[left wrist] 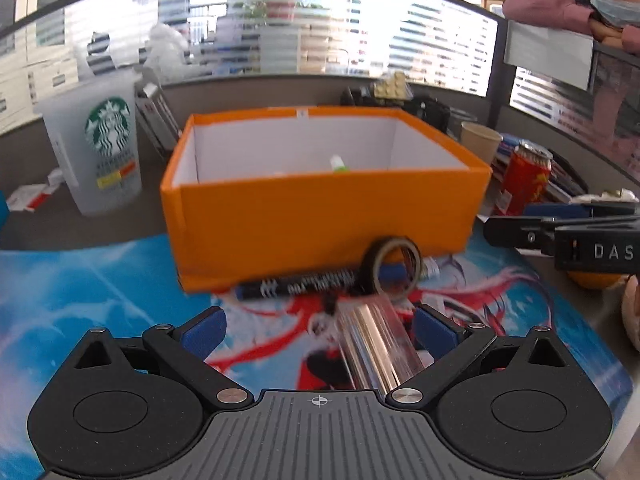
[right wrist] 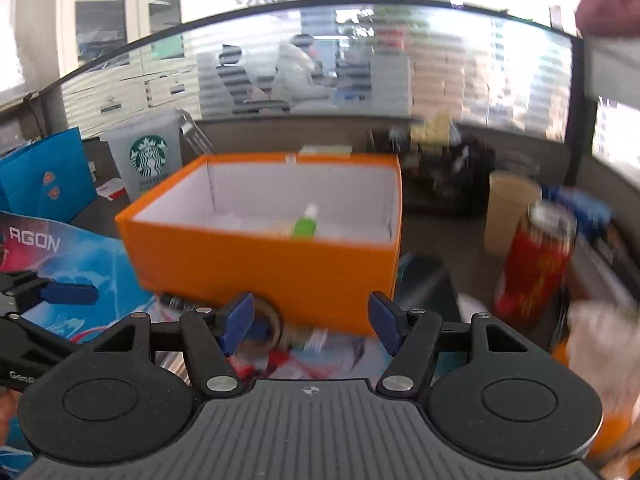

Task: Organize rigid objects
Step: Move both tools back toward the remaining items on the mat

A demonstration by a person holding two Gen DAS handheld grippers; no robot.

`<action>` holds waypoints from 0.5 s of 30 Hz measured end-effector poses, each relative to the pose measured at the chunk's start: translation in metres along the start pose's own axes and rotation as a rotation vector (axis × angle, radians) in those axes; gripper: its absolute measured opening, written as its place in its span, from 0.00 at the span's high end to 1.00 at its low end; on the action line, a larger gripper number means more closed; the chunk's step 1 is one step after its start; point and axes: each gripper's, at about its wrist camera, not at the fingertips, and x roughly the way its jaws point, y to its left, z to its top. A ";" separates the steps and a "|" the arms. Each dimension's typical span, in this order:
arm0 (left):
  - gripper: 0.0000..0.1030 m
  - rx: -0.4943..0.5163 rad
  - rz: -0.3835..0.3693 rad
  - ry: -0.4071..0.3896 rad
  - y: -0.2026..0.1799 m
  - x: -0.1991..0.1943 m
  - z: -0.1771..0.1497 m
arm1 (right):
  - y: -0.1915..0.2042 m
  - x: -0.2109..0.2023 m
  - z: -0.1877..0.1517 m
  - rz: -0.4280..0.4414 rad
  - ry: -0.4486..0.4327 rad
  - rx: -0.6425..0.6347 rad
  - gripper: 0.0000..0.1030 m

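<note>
Hovering my left claw (left wrist: 318,330) spread wide and empty, I see the clear tube (left wrist: 374,346) between its fingers, long axis pointing toward the orange box (left wrist: 320,216). My right claw (right wrist: 312,322), also wide and empty, sits farther off.

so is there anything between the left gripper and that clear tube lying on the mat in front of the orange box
Nothing visible blocks it. The clear tube already lies between the open jaws of the left gripper, nearer its right finger. The tape roll and black marker lie beyond it, against the orange box.
</note>
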 end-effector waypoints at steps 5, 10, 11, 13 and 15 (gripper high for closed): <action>0.02 0.050 0.013 0.023 -0.015 0.007 -0.011 | -0.003 0.006 -0.019 0.013 0.019 0.055 0.41; 0.02 0.040 0.010 0.043 -0.013 0.018 -0.016 | -0.006 0.008 -0.029 0.009 0.013 0.066 0.41; 0.01 0.023 0.002 0.047 -0.010 0.019 -0.017 | -0.007 0.010 -0.030 0.011 0.010 0.068 0.41; 0.01 0.003 -0.018 0.049 -0.005 0.020 -0.018 | -0.008 0.014 -0.031 0.012 0.012 0.067 0.42; 0.01 0.010 0.006 0.042 -0.004 0.020 -0.020 | -0.010 0.019 -0.032 0.015 0.018 0.070 0.42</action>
